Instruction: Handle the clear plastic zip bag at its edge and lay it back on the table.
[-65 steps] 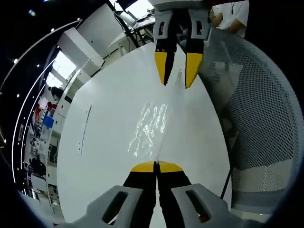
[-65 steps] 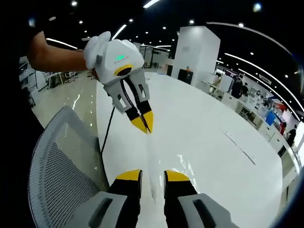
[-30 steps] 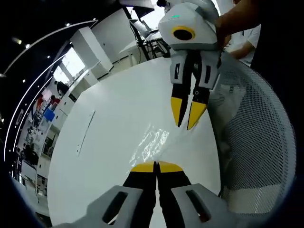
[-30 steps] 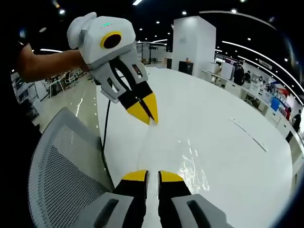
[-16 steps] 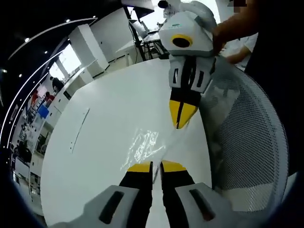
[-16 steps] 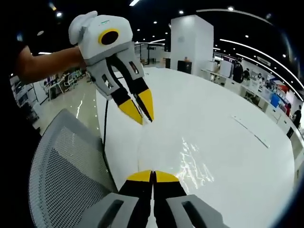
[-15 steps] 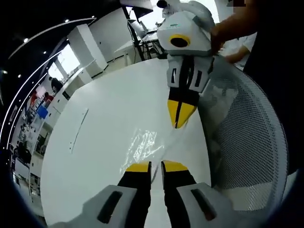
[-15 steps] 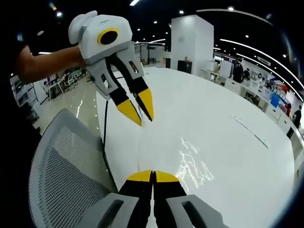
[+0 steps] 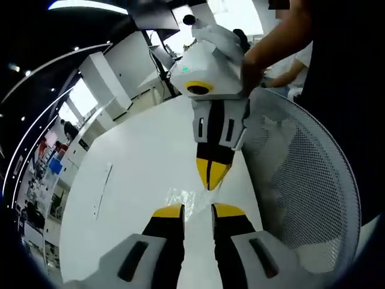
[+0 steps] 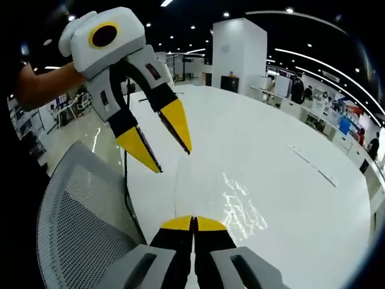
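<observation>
- Right tool [image 10: 194, 221] is pinched tight on the near edge of the clear zip bag [image 10: 237, 208], probably so one corner stays controlled while it settles.
- Left tool [image 10: 161, 144] has its jaws spread wide, gripping nothing, hovering just above.
- Bag itself sprawls flat on the white counter [image 10: 289, 198].
- Mesh chair [image 10: 78, 217] sits alongside.

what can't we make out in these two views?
- Bag outline: clear film on the white table, showing as glare in the right gripper view; edges not traceable.
- Bag edge at the right hand-held gripper: hidden by its closed jaws, same in the left gripper view.
- Thin strip on the table: too small to identify.
- Mesh chair: cut off by the left gripper view's edge.
</observation>
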The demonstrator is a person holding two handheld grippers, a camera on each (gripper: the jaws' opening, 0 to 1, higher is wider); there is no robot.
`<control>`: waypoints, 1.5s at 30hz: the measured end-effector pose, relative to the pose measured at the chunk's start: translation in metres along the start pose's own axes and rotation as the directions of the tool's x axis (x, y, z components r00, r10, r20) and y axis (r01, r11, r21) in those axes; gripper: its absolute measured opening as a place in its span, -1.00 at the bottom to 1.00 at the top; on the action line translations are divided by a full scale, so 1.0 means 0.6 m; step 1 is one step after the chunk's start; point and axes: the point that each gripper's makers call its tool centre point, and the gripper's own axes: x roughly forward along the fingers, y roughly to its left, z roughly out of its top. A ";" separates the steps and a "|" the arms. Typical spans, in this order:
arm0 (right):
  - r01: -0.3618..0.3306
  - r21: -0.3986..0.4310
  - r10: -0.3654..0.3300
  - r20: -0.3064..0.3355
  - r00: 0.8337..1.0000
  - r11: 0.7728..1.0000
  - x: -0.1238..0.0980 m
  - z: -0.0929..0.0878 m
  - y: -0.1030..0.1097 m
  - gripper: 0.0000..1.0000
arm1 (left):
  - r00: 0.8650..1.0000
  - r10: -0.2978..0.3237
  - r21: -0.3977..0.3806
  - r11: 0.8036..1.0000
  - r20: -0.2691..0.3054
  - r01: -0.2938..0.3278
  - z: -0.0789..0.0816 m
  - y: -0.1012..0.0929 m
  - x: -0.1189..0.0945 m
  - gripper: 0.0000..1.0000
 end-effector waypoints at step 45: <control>0.102 0.026 -0.104 0.088 0.991 0.994 -0.041 0.059 -0.020 -1.00 | 0.994 0.031 0.049 0.998 -0.101 -0.026 -0.037 -0.041 0.036 -1.00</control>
